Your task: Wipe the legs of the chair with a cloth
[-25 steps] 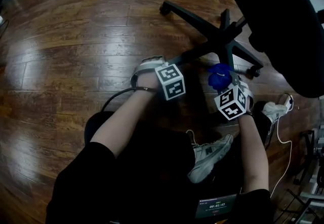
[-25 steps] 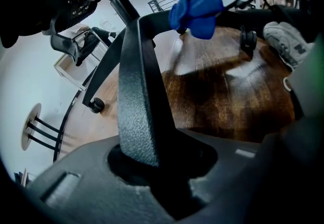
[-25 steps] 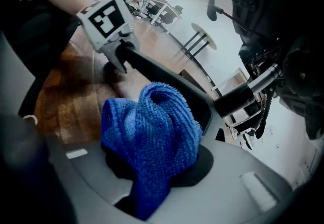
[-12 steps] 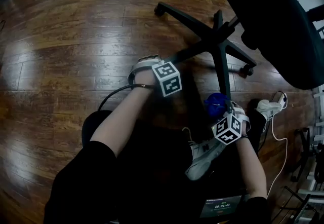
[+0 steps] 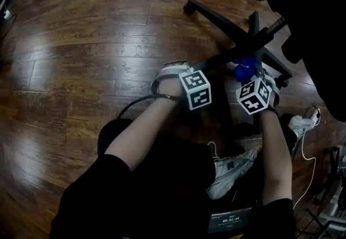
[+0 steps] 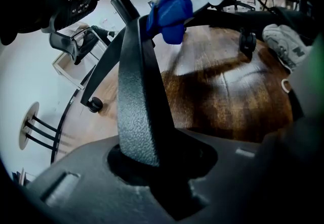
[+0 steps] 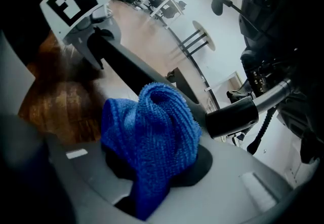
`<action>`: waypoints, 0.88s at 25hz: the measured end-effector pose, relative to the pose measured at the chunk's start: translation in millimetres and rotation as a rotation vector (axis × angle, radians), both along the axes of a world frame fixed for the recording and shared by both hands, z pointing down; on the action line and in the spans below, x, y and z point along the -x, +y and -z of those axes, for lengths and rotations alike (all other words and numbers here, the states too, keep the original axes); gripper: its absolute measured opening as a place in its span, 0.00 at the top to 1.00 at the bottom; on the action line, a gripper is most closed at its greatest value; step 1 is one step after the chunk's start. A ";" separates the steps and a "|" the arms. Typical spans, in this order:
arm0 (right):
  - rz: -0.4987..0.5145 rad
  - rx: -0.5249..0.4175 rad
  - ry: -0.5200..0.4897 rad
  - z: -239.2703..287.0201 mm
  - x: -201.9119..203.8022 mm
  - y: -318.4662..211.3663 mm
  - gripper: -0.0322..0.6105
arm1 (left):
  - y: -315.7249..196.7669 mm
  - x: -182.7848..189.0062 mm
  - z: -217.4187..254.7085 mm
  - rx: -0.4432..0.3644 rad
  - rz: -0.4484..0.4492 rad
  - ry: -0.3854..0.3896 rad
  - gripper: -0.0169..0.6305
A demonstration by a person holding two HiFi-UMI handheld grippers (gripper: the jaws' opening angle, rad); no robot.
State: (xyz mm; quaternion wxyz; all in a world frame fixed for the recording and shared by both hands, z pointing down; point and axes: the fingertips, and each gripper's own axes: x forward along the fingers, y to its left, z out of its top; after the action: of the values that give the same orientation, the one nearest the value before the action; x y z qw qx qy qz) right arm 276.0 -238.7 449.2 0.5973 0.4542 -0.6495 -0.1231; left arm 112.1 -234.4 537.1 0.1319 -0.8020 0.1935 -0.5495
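- The wooden floor (image 5: 81,43) spreads out on every side of the hub (image 5: 258,43) of the chair's base.
- The black chair seat (image 5: 319,11) hangs above and to the right of the hub in the head view.
- The black star base (image 5: 227,23) sends its legs out from the hub. One of them ends in a caster (image 5: 188,6) up and to the left of the hub.
- One chair leg (image 6: 139,96) runs from the hub toward the person's left side.
- A white shoe (image 5: 232,170) lies well away from the hub, on the person's side.
- The left gripper (image 6: 154,164) sits on that chair leg, out from the hub, and its jaws are clamped round the leg.
- The right gripper (image 7: 157,177) is just on the person's side of the hub, with its jaws closed on the cloth.
- The blue cloth (image 7: 152,132) bunches out of those jaws, right beside the hub at the inner end of the clamped chair leg. Whether it presses on the leg cannot be told.
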 end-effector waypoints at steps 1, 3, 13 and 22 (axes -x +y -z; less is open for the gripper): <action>0.001 -0.004 -0.010 1.9 1.8 -4.0 0.80 | -0.6 0.9 0.0 -0.004 0.000 -0.002 0.80; 0.015 -0.020 -0.016 2.6 4.2 -2.9 0.80 | -1.8 2.3 -0.5 -0.015 0.001 -0.005 0.80; 0.068 0.125 -0.002 -43.0 -8.4 152.0 0.80 | -0.9 2.4 -4.5 -0.004 0.006 -0.007 0.80; 0.031 0.225 0.004 -53.5 -18.9 170.9 0.80 | 5.6 -1.5 -4.4 0.027 0.020 0.000 0.80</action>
State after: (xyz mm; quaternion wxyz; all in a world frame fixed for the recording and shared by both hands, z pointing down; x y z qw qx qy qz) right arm 294.9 -67.8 502.7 0.6438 0.3736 -0.6651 -0.0595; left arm 113.5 -228.7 541.5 0.1153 -0.8019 0.1941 -0.5532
